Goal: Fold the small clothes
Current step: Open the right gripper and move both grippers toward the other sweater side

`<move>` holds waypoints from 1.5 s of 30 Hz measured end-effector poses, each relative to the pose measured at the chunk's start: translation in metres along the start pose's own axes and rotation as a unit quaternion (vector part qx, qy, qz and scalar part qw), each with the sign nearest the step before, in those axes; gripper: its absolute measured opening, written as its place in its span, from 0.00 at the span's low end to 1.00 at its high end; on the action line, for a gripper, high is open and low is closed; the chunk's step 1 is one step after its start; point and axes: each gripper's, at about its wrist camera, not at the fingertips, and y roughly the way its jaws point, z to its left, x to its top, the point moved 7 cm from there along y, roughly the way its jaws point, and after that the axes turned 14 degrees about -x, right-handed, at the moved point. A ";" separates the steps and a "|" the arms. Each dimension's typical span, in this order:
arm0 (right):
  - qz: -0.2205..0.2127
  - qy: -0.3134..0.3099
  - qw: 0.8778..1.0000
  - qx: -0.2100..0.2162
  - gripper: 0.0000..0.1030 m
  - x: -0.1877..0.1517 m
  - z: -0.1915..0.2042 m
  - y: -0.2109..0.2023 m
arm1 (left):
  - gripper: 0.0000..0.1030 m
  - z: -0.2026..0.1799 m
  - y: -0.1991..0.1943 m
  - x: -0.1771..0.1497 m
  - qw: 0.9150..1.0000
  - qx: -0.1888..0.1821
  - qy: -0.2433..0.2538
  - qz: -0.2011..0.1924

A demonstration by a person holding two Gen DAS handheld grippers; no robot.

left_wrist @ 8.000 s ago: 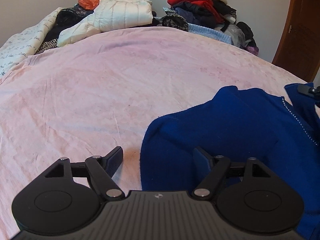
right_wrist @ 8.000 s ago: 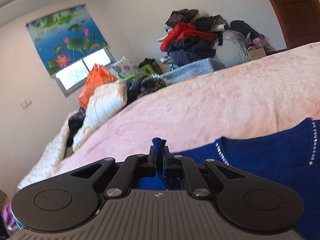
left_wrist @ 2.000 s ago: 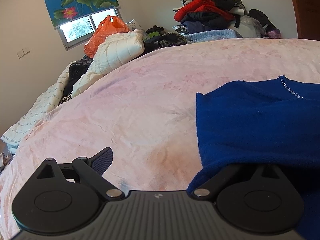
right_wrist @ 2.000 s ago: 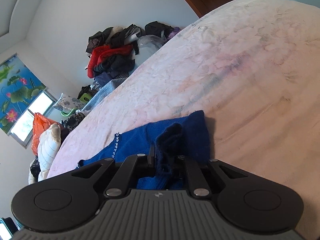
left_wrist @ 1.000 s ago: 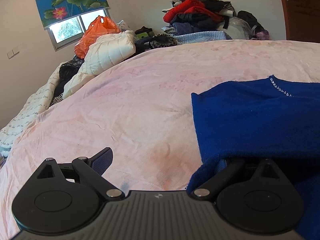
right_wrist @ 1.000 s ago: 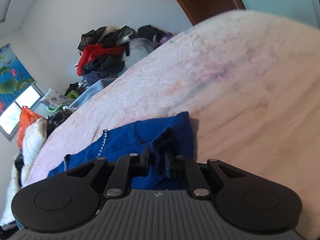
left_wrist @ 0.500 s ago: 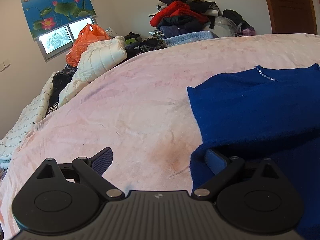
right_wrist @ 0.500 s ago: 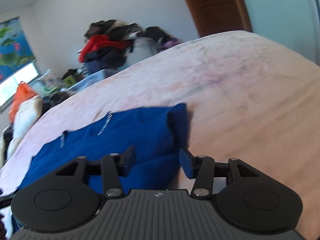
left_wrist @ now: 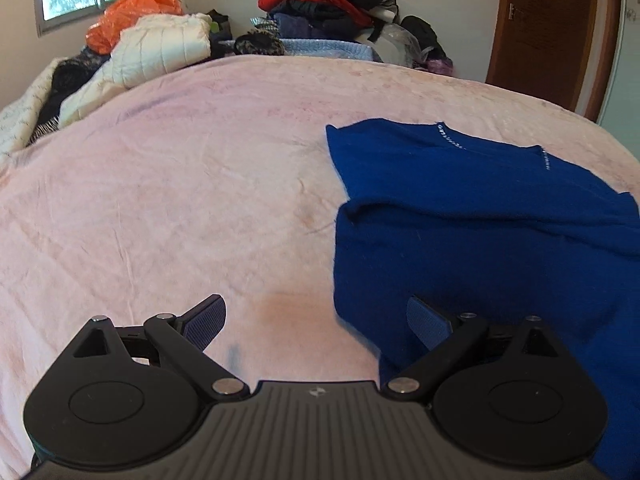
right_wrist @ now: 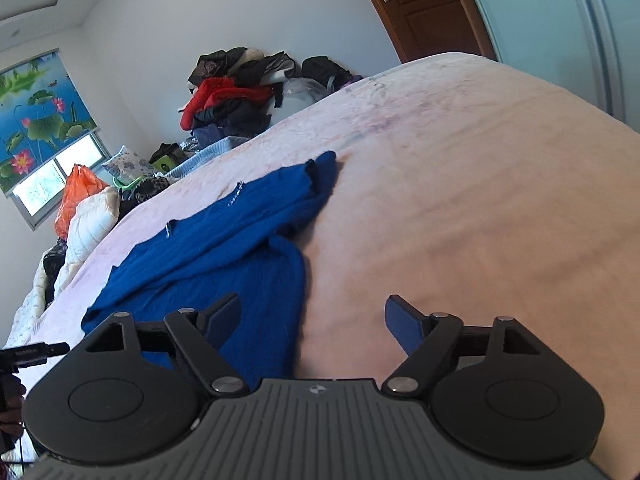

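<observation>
Both tongs stand spread apart and hold nothing above a pink bedspread (left_wrist: 192,184). Left tongs (left_wrist: 316,322) hover at the near left edge of a blue sweater (left_wrist: 460,236): the right finger sits over the knit, the left finger over bare bedspread. Right tongs (right_wrist: 312,320) straddle the garment's opposite edge, the left finger over blue fabric, the right finger over the cover.

The blue sweater (right_wrist: 224,248) lies on the bed with its lower part folded up over the body, the fold forming a ridge across the middle. A line of small shiny beads (left_wrist: 450,138) trims the neckline at the far side. One sleeve end (right_wrist: 322,172) lies toward the far right in the right wrist view.

Along the far edge of the bed sit a cream quilted jacket (left_wrist: 160,52), an orange plastic bag (left_wrist: 136,8) and a heap of red and dark clothing (left_wrist: 328,0). A brown wooden door (left_wrist: 548,32) stands at right, and a lotus-print blind (right_wrist: 36,116) hangs over the window (right_wrist: 52,176).
</observation>
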 end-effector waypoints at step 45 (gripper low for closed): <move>0.170 -0.064 0.943 0.278 0.85 -0.101 0.109 -0.081 | 0.17 -0.063 -0.039 -0.096 0.907 -0.395 -0.012 0.148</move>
